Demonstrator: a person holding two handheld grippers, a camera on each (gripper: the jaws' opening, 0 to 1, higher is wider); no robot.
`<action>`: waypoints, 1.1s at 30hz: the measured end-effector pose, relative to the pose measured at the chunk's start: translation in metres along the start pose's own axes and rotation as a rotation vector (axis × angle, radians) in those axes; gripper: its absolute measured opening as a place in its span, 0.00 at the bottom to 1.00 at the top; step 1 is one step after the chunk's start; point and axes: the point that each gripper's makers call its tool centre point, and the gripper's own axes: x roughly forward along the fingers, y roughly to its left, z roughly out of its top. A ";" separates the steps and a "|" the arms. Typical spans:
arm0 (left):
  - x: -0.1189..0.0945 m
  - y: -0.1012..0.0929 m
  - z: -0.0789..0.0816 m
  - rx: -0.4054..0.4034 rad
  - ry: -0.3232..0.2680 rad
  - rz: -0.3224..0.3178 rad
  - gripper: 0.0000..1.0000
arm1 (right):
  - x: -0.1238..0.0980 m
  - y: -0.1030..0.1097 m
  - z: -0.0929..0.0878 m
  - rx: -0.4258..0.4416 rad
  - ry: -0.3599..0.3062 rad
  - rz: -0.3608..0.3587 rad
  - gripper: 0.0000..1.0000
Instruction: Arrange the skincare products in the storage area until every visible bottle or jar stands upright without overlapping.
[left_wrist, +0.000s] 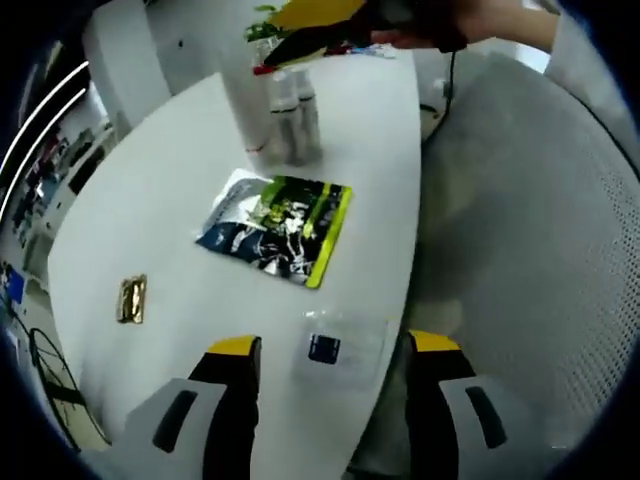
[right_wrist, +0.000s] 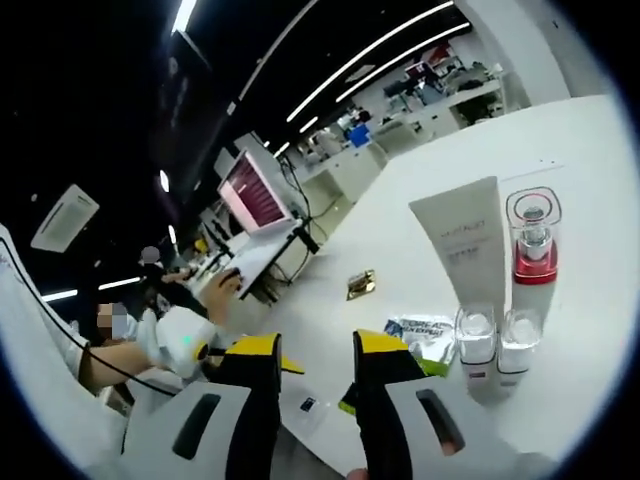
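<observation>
A white tube (right_wrist: 465, 245) stands upright on the white table (right_wrist: 590, 140), with a clear-capped pump bottle with a red base (right_wrist: 533, 240) beside it. Two small clear-capped bottles (right_wrist: 476, 345) (right_wrist: 518, 345) stand in front of them. The left gripper view shows the same cluster of bottles (left_wrist: 292, 118) and the tube (left_wrist: 243, 95) at the table's far end. My right gripper (right_wrist: 318, 360) hovers short of them, jaws apart and empty; its yellow-black body (left_wrist: 320, 28) hangs above the cluster. My left gripper (left_wrist: 335, 355) is open over the near table edge.
A black, green and blue sachet (left_wrist: 275, 228) lies flat mid-table. A small gold packet (left_wrist: 131, 298) lies to its left, and a clear packet with a dark square (left_wrist: 325, 348) sits between my left jaws. A white mesh chair (left_wrist: 530, 250) stands along the table's right edge.
</observation>
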 end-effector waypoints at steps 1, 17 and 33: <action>0.001 -0.001 -0.002 0.012 0.015 -0.008 0.60 | -0.002 -0.002 -0.001 -0.001 0.000 -0.006 0.30; 0.023 -0.004 -0.019 0.131 0.127 -0.065 0.48 | -0.040 -0.026 -0.020 -0.051 0.014 -0.110 0.34; 0.026 -0.003 -0.022 0.082 0.131 -0.086 0.45 | -0.066 -0.057 -0.024 -0.044 0.002 -0.202 0.35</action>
